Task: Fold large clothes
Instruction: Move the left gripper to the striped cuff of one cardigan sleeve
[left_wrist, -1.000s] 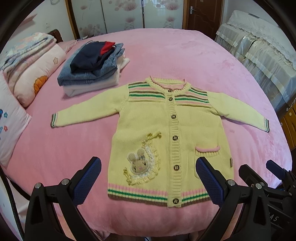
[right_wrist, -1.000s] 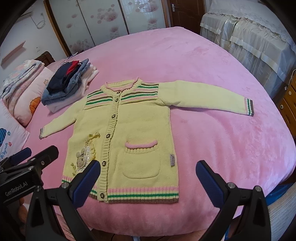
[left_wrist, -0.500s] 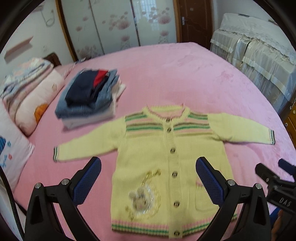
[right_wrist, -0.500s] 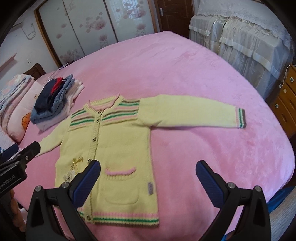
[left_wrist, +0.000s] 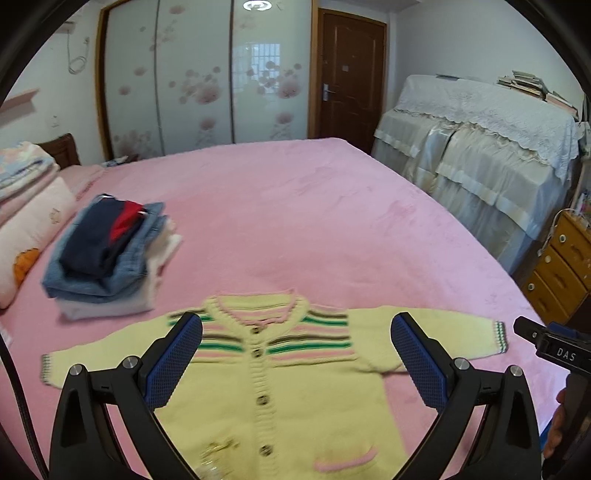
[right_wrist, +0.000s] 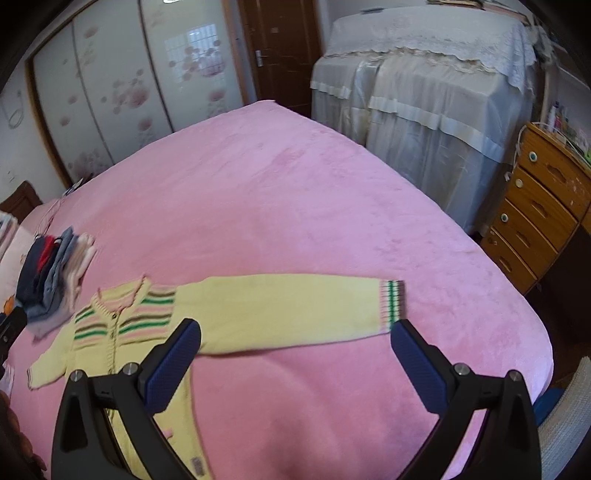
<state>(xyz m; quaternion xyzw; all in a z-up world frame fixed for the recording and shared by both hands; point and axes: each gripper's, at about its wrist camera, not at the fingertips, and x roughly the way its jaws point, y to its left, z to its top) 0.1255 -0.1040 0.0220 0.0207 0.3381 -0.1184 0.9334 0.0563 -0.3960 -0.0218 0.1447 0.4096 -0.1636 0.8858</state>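
A yellow knitted cardigan (left_wrist: 295, 391) with striped shoulders and a button row lies flat and face up on the pink bed (left_wrist: 295, 221), sleeves spread out. My left gripper (left_wrist: 295, 362) is open and empty above its chest. My right gripper (right_wrist: 295, 362) is open and empty above the bed, just in front of the cardigan's (right_wrist: 122, 325) right sleeve (right_wrist: 280, 310), near the striped cuff (right_wrist: 391, 302). The right gripper's body shows at the right edge of the left wrist view (left_wrist: 554, 350).
A stack of folded clothes (left_wrist: 107, 251) sits on the bed left of the cardigan, also in the right wrist view (right_wrist: 51, 273). Pillows (left_wrist: 26, 229) lie at far left. Covered furniture (left_wrist: 480, 155) and a wooden drawer chest (right_wrist: 535, 206) stand right of the bed.
Both grippers have tilted up and moved forward, so the cardigan sits lower in both views and the room's far walls show. Both grippers stay open. The cardigan has not moved.
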